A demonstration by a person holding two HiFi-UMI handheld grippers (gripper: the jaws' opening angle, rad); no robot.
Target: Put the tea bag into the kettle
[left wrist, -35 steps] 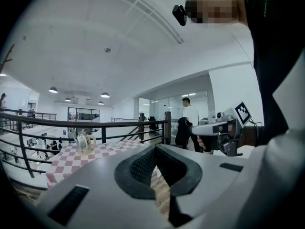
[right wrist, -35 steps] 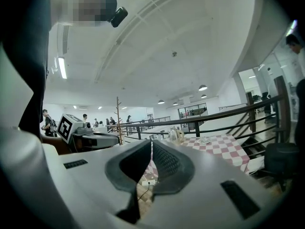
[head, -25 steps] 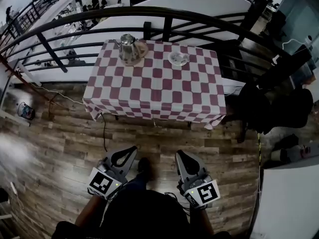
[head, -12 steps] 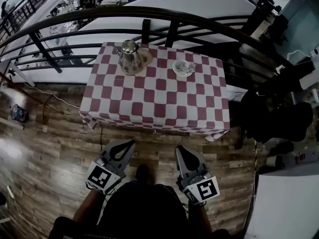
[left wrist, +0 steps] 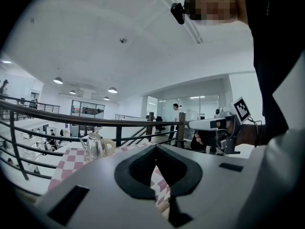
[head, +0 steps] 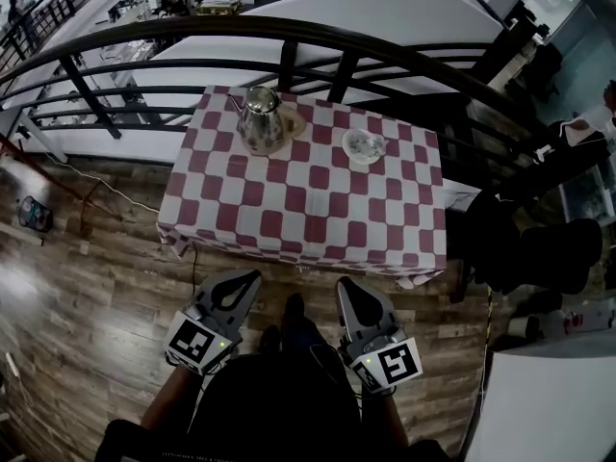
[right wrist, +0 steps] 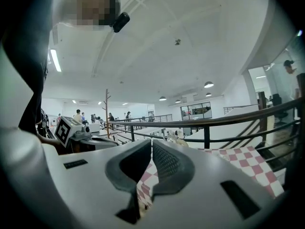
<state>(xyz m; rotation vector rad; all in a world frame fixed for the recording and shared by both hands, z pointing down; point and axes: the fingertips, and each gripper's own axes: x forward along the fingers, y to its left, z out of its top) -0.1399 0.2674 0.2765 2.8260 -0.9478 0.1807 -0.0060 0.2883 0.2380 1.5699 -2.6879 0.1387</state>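
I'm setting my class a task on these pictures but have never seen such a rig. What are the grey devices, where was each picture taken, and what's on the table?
There is no robot: a person holds a two-jaw gripper in each hand. The head view comes from a camera on the person's head, looking down; the left gripper and right gripper show at its bottom. The other two views come from a camera riding on each gripper, looking along its jaws. Both pairs of jaws are shut, holding nothing. Ahead stands a table, checked red and white, beside a railing. On it are a metal kettle and a small dish; what lies in the dish is too small to tell.
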